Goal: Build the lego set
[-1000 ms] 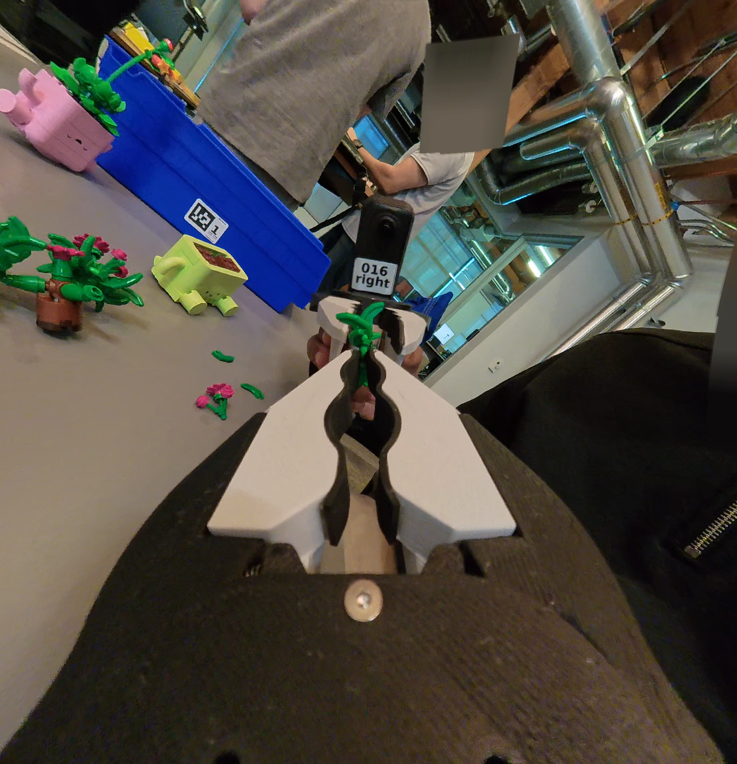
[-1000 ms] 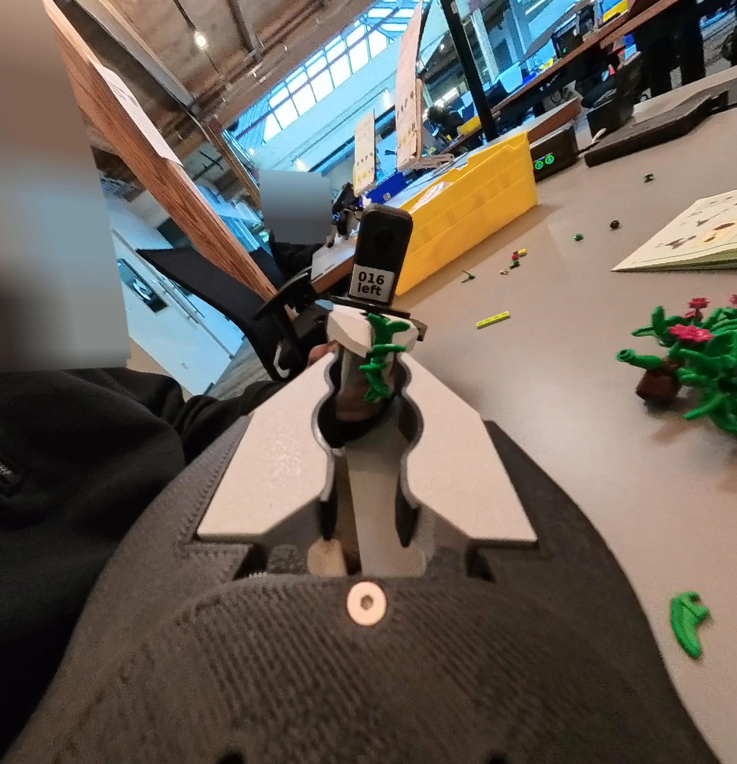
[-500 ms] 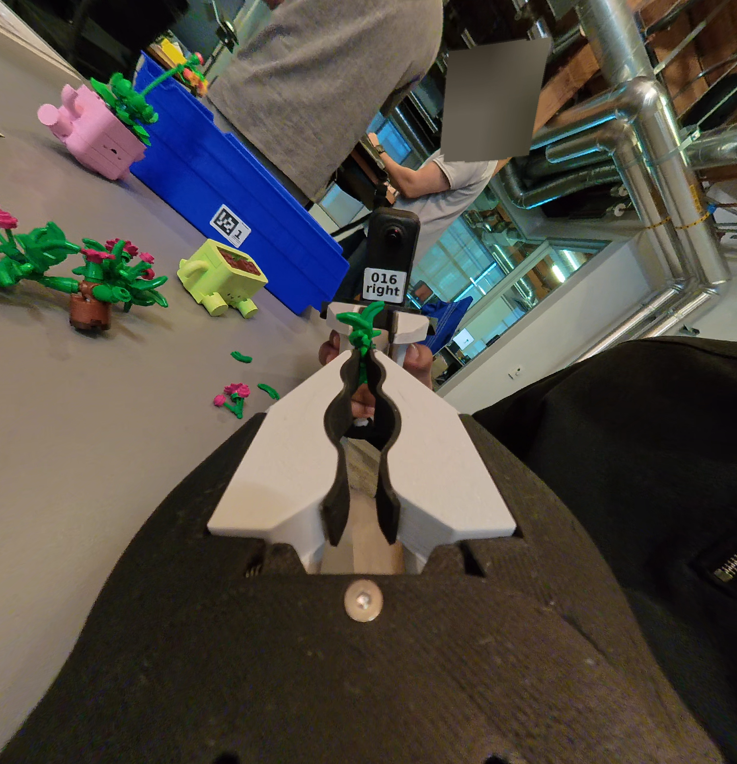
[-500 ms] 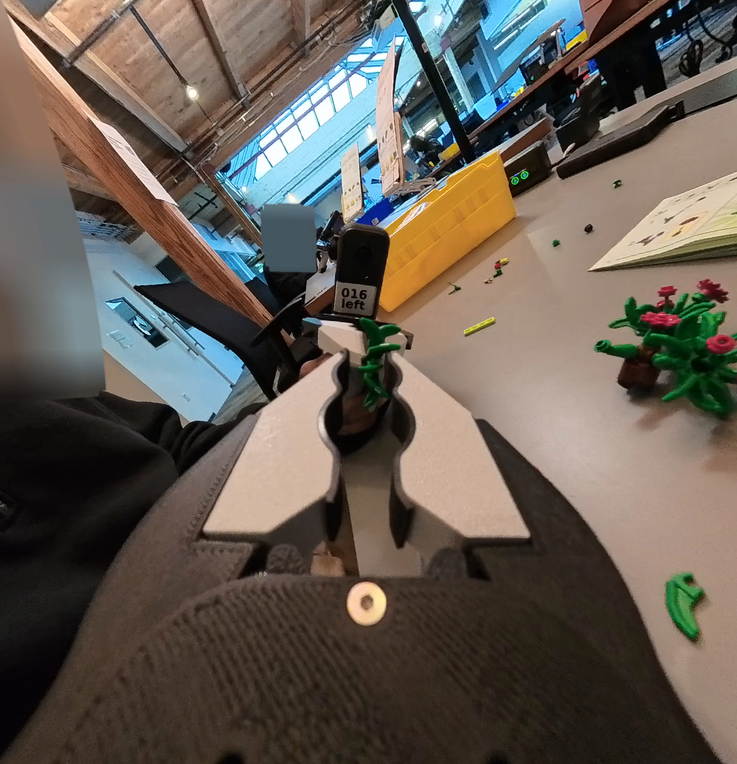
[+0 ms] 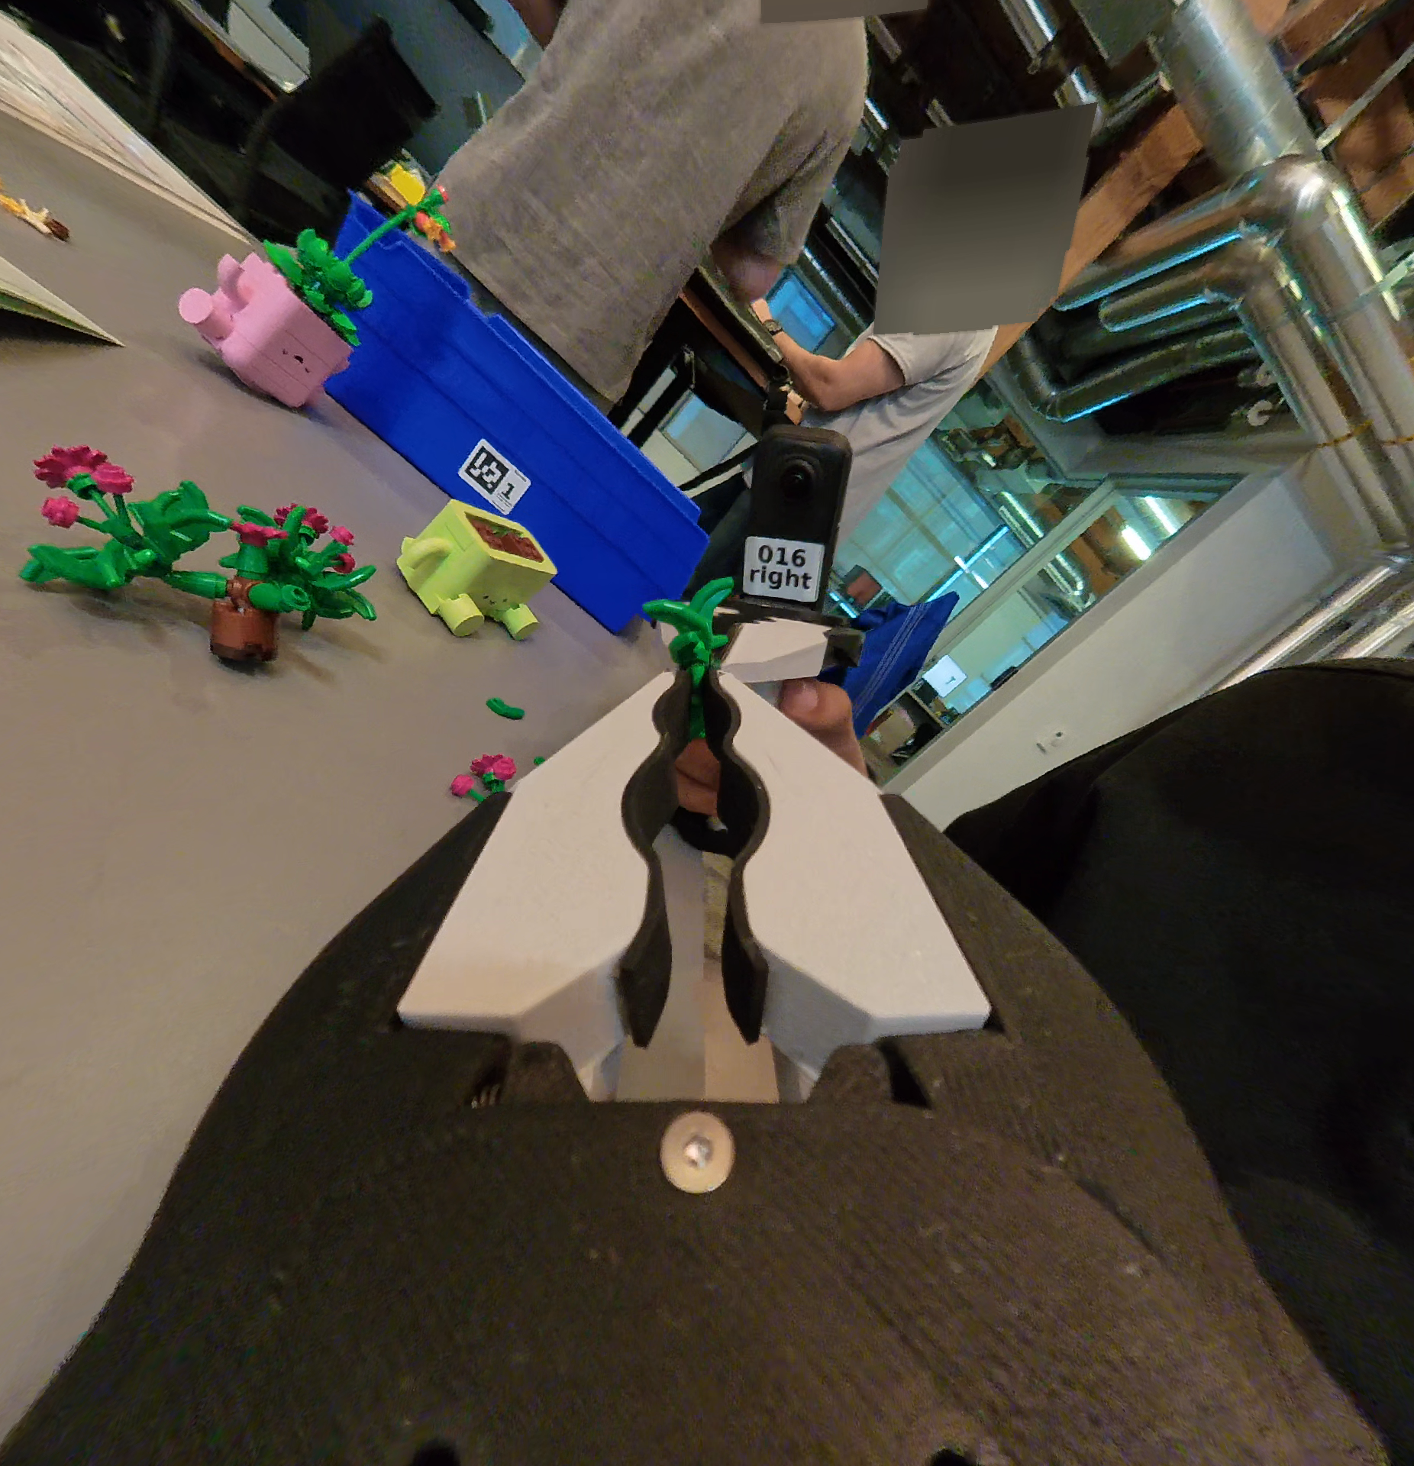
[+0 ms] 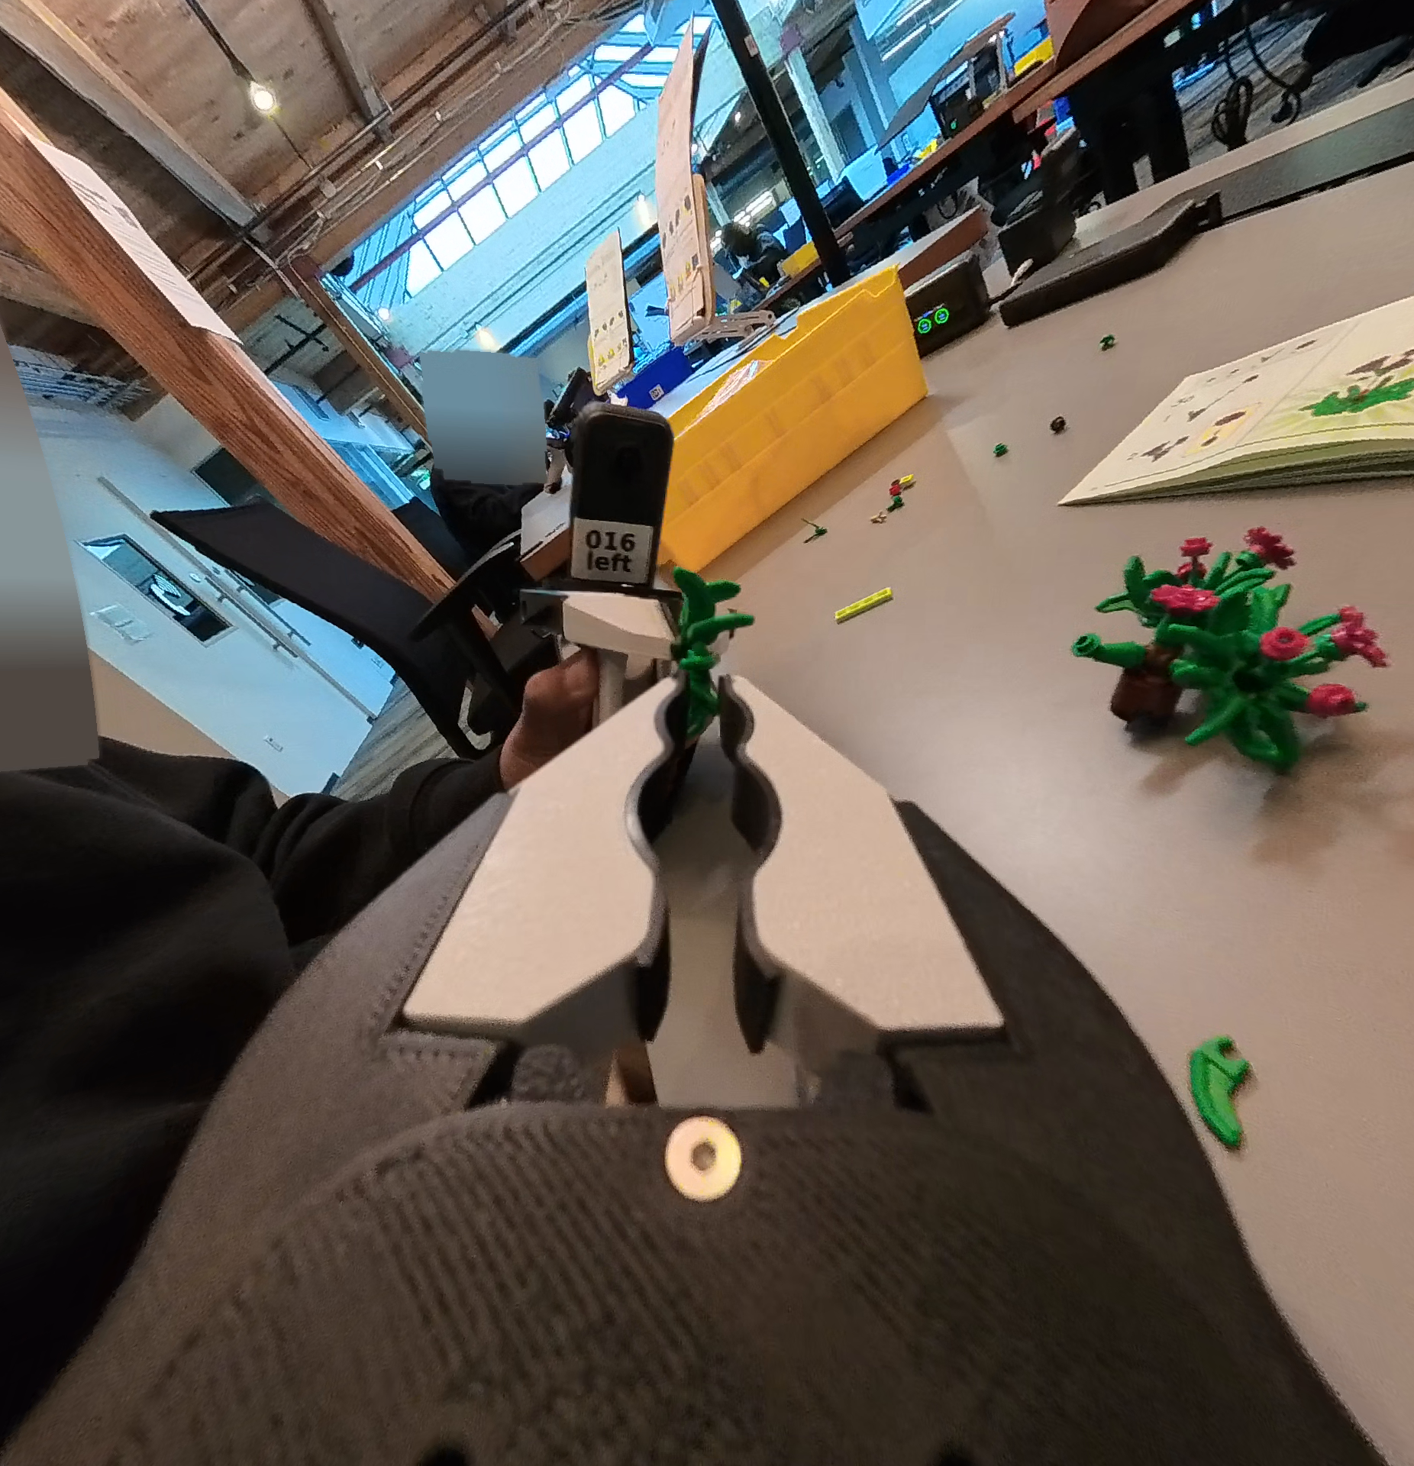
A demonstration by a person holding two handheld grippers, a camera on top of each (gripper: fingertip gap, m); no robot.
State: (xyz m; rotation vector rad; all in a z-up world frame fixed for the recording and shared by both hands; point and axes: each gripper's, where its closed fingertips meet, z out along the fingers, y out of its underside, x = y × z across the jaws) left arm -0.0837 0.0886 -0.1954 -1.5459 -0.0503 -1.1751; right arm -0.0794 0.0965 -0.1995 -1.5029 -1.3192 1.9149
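Lego greenery is what both tools meet on: a small green leafy stem is held up in the air above the grey tabletop, pinched at the narrow tip of the left gripper, whose fingers are drawn nearly together around its lower part. Facing it head-on, the right gripper has its own fingers closed to a slim gap on the same stem, so the two tips sit just against each other with the leaves sticking up between them. A bare hand grips the handle under the left tool, and a black sleeve fills the side of the right wrist view. Down on the tabletop, a built plant with pink flowers in a brown pot lies well apart from the tools, with a lime-green square planter near it and a pink planter carrying green leaves beside a blue bin. Loose bits are scattered about: a green leaf piece, a tiny pink flower sprig, a thin yellow strip. An open instruction booklet and a yellow bin sit farther back. Two people in grey shirts stand behind the blue bin.
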